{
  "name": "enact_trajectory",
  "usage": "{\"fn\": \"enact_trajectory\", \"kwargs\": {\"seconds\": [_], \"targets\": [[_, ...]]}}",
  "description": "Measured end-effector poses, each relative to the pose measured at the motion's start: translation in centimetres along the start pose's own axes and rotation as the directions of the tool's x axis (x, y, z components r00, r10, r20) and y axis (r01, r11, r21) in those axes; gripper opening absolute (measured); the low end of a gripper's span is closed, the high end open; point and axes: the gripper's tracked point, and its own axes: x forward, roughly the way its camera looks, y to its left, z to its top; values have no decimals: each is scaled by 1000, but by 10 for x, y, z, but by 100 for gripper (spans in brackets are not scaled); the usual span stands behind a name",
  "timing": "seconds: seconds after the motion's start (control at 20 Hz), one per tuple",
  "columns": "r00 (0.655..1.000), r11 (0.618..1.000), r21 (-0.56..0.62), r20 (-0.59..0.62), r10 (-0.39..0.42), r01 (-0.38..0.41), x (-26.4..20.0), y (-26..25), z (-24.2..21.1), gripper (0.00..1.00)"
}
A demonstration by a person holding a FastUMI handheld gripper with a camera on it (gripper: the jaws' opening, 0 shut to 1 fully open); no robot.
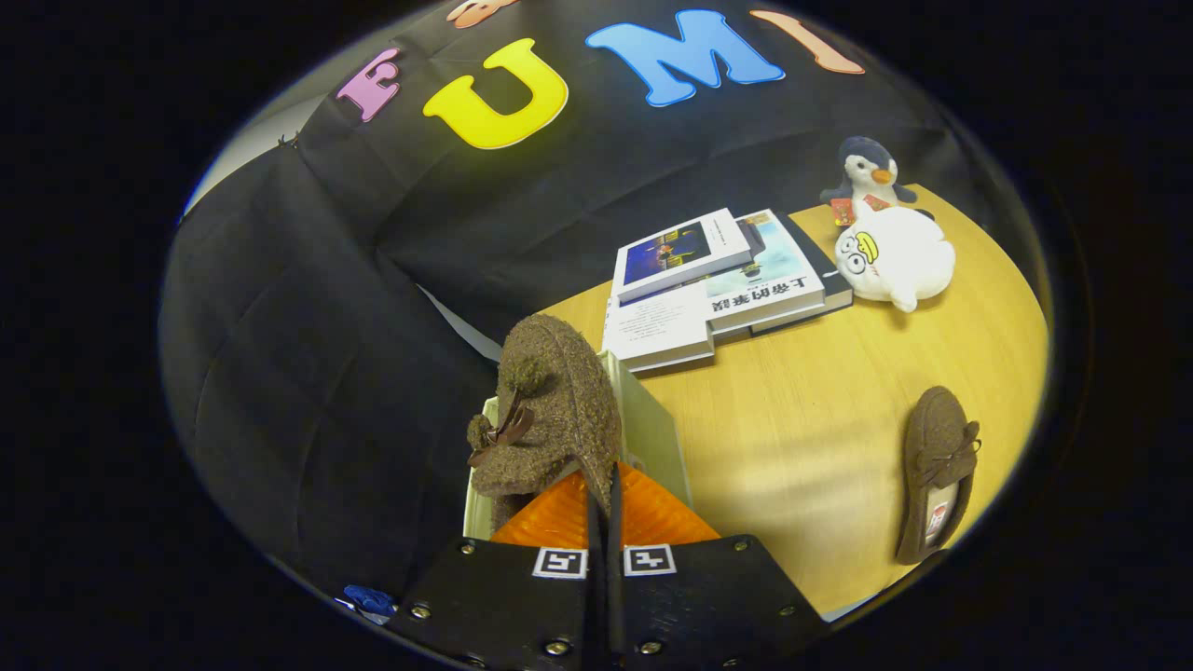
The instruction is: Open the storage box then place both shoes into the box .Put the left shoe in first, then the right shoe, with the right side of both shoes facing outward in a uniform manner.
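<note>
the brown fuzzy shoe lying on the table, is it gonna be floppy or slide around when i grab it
The brown fuzzy shoe lies apart on the table, and its fleecy, thin-sided upper suggests it will likely sag when pinched. The smooth wood probably lets it slide if nudged. Its mate appears held by the shut gripper over the storage box.

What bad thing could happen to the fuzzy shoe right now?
The gripper pinches the brown shoe by a thin bit, so it might slip and fall. The shoe hangs over the edge of the white box, so it could catch on the wall or land outside. Swinging wide might bump the stacked books.
</note>
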Motion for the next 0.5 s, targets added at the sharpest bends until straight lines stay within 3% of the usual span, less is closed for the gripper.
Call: {"fn": "enact_trajectory", "kwargs": {"seconds": [0.5], "targets": [[997, 1000, -11, -79, -14, 13, 67, 40, -45, 0]]}}
